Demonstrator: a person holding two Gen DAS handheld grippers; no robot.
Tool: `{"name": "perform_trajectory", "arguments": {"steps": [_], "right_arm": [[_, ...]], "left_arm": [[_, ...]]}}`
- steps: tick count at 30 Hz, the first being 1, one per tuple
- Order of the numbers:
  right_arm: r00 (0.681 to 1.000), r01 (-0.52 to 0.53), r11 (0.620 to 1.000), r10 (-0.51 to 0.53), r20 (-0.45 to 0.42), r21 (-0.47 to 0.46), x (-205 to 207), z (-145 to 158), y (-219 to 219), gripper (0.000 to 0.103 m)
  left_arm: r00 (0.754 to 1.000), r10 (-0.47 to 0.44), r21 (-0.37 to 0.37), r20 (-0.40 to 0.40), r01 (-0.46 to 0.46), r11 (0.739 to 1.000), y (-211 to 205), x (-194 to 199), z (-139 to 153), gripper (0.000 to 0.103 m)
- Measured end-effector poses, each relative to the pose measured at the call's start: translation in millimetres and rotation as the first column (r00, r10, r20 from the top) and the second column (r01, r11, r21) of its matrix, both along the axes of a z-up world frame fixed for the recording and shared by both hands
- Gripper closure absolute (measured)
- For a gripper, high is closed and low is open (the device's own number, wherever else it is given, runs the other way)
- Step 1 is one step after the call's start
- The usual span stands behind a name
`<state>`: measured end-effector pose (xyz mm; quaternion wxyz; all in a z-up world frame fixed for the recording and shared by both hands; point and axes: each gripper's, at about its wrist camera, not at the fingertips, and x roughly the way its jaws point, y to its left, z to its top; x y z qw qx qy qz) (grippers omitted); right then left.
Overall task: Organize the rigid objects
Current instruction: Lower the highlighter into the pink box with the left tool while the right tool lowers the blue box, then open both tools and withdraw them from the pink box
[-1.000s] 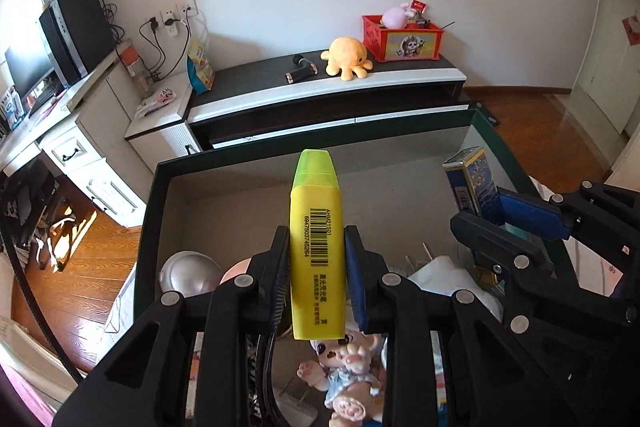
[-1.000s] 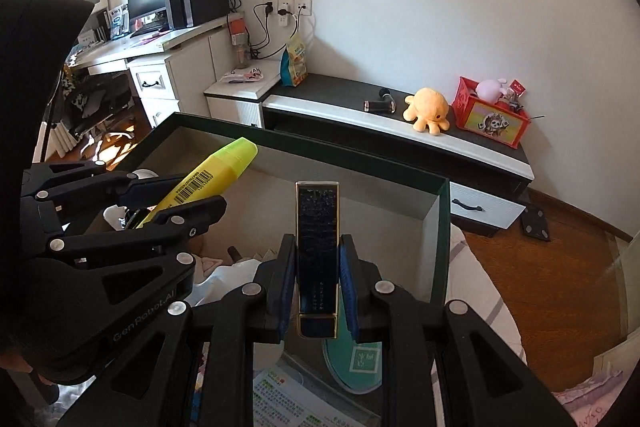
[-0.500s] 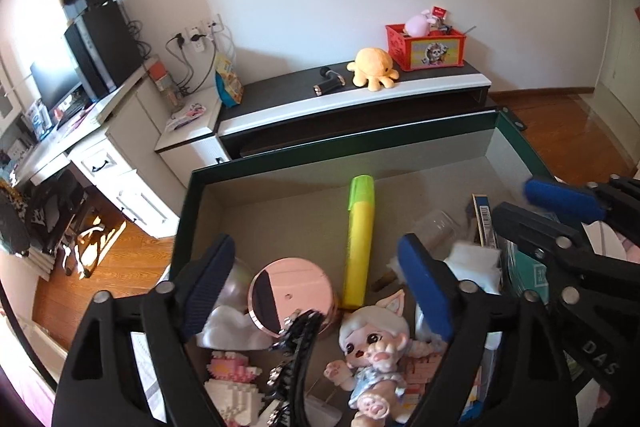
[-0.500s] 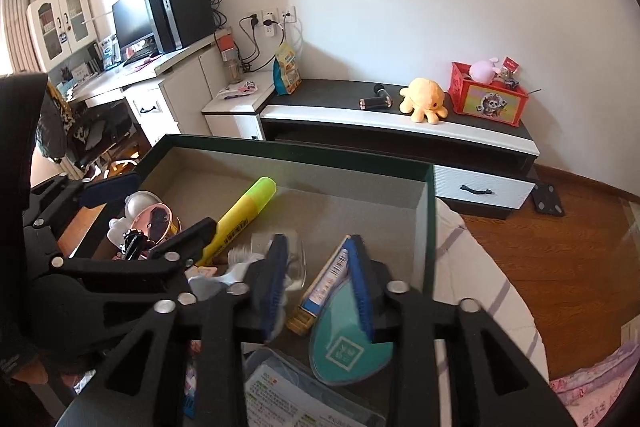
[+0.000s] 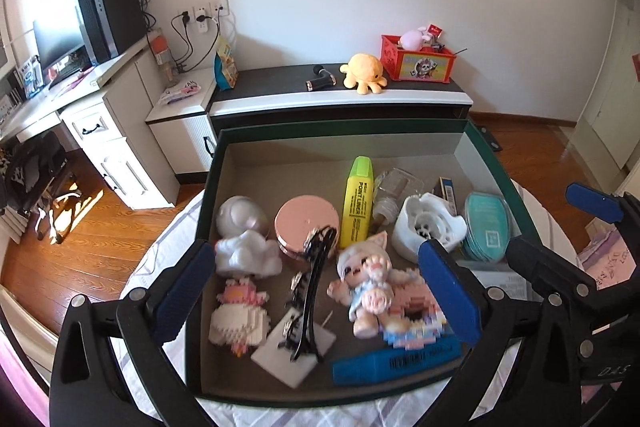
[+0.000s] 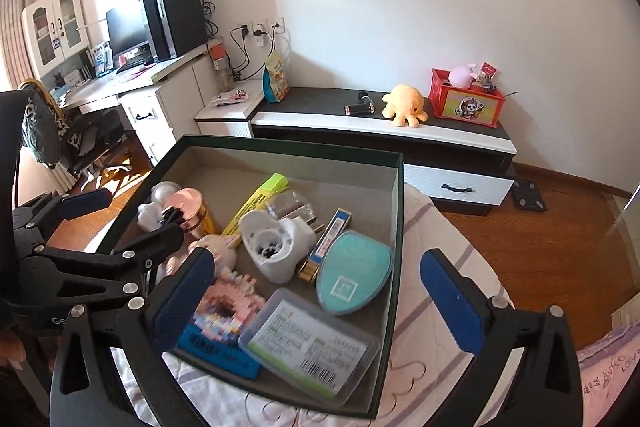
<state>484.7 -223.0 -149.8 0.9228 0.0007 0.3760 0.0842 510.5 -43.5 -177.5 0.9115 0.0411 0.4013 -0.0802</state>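
Both wrist views downward, sharing box (image 5: pixel 404 133)

Yellow highlighter (image 5: pixel 357 204) lies flat inside green box (image 5: pixel 344 128).

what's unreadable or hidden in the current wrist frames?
- Pink block figure, right wrist view: blurred, and the right gripper covers its left part.
- Blue box, left wrist view: barcode text blurred.
- Clear case, right wrist view: label print too small.
- Box, left wrist view: the left gripper hides its near corners.
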Motion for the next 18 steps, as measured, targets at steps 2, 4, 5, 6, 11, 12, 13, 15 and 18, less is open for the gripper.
{"name": "perform_trajectory", "arguments": {"steps": [2,4,5,6,11,12,13,15,18], "right_arm": [[1.0,-0.001,1.0,0.001,0.008,-0.008,-13,4,2,0.0],[1.0,0.013,1.0,-0.013,0.02,-0.012,-28,9,4,0.0],[0.999,0.02,1.0,-0.02,0.031,-0.009,-37,11,5,0.0],[0.998,0.027,1.0,-0.027,0.052,-0.003,-49,14,6,0.0],[0.99,0.052,0.998,-0.054,0.127,0.019,-107,27,11,0.0],[0.987,0.055,0.998,-0.058,0.149,0.024,-120,31,12,0.0],[0.984,0.061,0.998,-0.064,0.168,0.024,-134,35,14,0.0],[0.978,0.07,0.997,-0.074,0.197,0.025,-156,43,15,0.0],[0.971,0.067,0.997,-0.073,0.226,0.031,-193,51,20,0.0]], "left_arm": [[1.0,0.006,-0.011,0.008,-0.006,1.0,3,-15,4,0.0],[1.0,0.008,-0.02,0.022,-0.008,1.0,6,-33,10,0.0],[0.999,0.01,-0.021,0.035,-0.009,1.0,8,-43,13,0.0],[0.999,0.013,-0.02,0.051,-0.012,1.0,10,-54,17,0.0],[0.987,0.038,-0.02,0.157,-0.035,0.999,18,-116,36,0.0],[0.984,0.04,-0.024,0.172,-0.036,0.999,19,-130,39,0.0],[0.982,0.043,-0.028,0.187,-0.038,0.999,21,-142,43,0.0],[0.974,0.049,-0.028,0.221,-0.043,0.999,25,-167,50,0.0],[0.963,0.059,-0.026,0.264,-0.054,0.998,30,-203,59,0.0]]}}
